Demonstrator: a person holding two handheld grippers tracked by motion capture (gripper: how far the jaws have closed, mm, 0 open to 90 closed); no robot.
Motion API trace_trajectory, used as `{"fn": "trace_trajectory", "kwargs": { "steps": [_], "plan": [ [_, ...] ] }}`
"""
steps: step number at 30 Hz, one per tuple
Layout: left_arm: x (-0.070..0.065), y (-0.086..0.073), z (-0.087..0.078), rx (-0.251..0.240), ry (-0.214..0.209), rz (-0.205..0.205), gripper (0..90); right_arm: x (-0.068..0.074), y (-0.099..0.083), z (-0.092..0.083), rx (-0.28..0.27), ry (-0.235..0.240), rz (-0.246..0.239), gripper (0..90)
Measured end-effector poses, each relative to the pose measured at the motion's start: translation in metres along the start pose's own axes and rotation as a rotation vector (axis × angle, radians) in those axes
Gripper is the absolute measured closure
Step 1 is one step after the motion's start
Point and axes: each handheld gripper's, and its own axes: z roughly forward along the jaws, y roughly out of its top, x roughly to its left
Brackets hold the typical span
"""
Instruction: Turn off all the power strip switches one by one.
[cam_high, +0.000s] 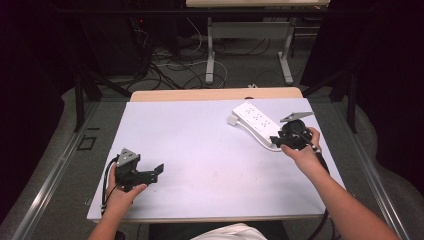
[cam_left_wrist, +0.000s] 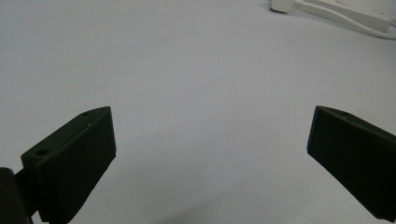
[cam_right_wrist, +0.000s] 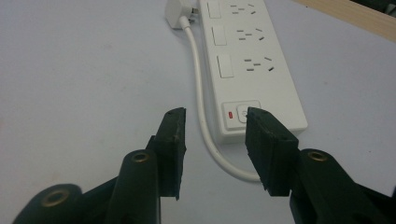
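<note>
A white power strip (cam_high: 255, 120) lies at the far right of the bench (cam_high: 200, 150), angled from the far left toward the near right, with its white cable (cam_right_wrist: 201, 102) looping off the near end and running back along its left side to the plug (cam_right_wrist: 180, 11), which rests on the bench surface beside the strip's far end and is not pushed into any socket. The person's right tool (cam_high: 276, 140) hovers just over the near end of the strip; seen along its own jaws in the right gripper view, the right tool (cam_right_wrist: 215, 135) is released, its jaws partly drawn together around empty air, one jaw tip in line with the switch panel and its small red mark (cam_right_wrist: 229, 114), the cable passing below the gap without being pinched. The left tool (cam_high: 159, 169) sits at the near left of the bench, well apart from the strip, jaws spread wide with nothing between them, as the left gripper view confirms. By this reading the work on the strip has hardly begun: nothing is grasped, the plug is loose, and every socket stands empty; taking hold of cable, plug or switch is all left to do.
</note>
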Motion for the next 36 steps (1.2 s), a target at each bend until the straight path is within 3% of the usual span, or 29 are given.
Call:
{"fn": "trace_trajectory", "kwargs": {
  "steps": [13,16,29,36],
  "plan": [
    [0.0,0.0,0.001,0.011,0.0,0.004,1.3,-0.009,0.009,0.012,0.052,-0.008,0.004,79.9],
    [0.0,0.0,0.001,0.009,0.002,0.003,1.3,-0.011,0.012,0.016,0.07,0.009,0.016,84.6],
    [0.001,0.0,0.001,0.01,-0.001,-0.01,1.3,-0.016,0.025,0.032,0.117,0.011,0.021,90.0],
    [0.002,0.001,0.0,0.015,-0.009,-0.028,1.4,-0.02,0.03,0.048,0.17,0.016,0.056,90.0]
  ]
}}
